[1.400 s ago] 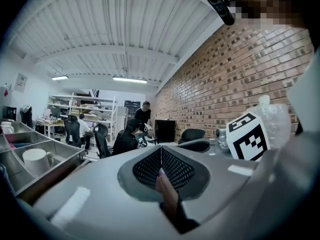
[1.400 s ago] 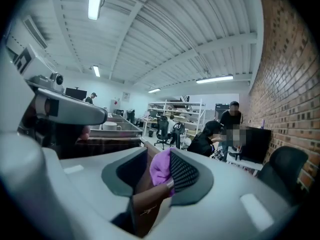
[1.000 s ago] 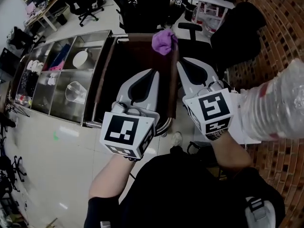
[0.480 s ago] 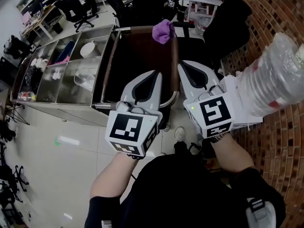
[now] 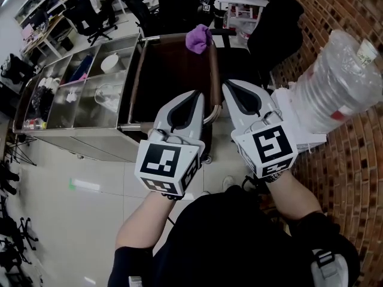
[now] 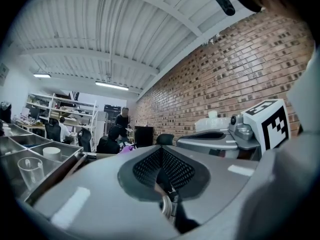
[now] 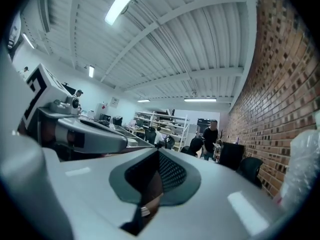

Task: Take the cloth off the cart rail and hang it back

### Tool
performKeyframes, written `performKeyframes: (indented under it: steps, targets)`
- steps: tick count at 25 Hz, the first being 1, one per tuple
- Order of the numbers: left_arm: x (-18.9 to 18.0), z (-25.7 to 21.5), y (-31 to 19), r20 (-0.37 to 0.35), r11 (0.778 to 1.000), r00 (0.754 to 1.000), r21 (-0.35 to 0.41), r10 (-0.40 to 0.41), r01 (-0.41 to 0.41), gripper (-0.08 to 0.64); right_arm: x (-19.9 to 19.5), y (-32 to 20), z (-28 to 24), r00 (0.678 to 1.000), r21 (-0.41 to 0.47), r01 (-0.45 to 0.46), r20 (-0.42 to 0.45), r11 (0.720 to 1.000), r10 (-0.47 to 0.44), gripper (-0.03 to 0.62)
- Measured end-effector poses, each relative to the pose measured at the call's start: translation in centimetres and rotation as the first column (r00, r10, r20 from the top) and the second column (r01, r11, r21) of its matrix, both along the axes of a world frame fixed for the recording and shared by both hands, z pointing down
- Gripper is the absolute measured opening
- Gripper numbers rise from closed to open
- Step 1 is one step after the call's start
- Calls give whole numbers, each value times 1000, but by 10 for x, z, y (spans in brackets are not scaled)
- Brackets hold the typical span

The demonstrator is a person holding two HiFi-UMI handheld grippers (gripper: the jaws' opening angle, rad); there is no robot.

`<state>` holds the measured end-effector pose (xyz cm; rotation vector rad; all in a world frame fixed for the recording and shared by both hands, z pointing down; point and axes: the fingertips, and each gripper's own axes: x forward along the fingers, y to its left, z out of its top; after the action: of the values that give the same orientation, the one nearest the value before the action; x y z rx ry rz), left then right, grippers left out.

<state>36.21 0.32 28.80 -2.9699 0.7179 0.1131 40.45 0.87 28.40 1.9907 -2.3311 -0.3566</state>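
Observation:
A purple cloth [image 5: 198, 39] lies bunched over the far corner of the cart's brown rail [image 5: 213, 70]; the left gripper view shows the cloth [image 6: 126, 147] small and far off. My left gripper [image 5: 194, 94] is level over the cart's near edge, its jaws shut on nothing [image 6: 161, 151]. To its right my right gripper [image 5: 230, 84] is also shut and empty [image 7: 159, 156], just outside the rail. Both fingertips stop well short of the cloth.
The cart's dark bin [image 5: 173, 70] sits inside the rail. Steel compartments [image 5: 78, 97] with a cup and a bowl adjoin its left side. A large plastic water bottle [image 5: 335, 82] and a brick wall [image 5: 353, 160] stand right. Black chairs and people are beyond.
Both grippers have drawn back from the cart together, so the cloth is farther from their tips. The cloth has stayed on the rail.

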Motion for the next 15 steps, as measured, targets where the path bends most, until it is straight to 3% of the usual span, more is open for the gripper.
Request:
performKeyframes:
  steps: [15]
  targets:
    - [21, 4, 14, 24, 998, 998, 44, -51, 50, -3, 14, 18, -11, 997, 34, 76, 20, 997, -77, 0]
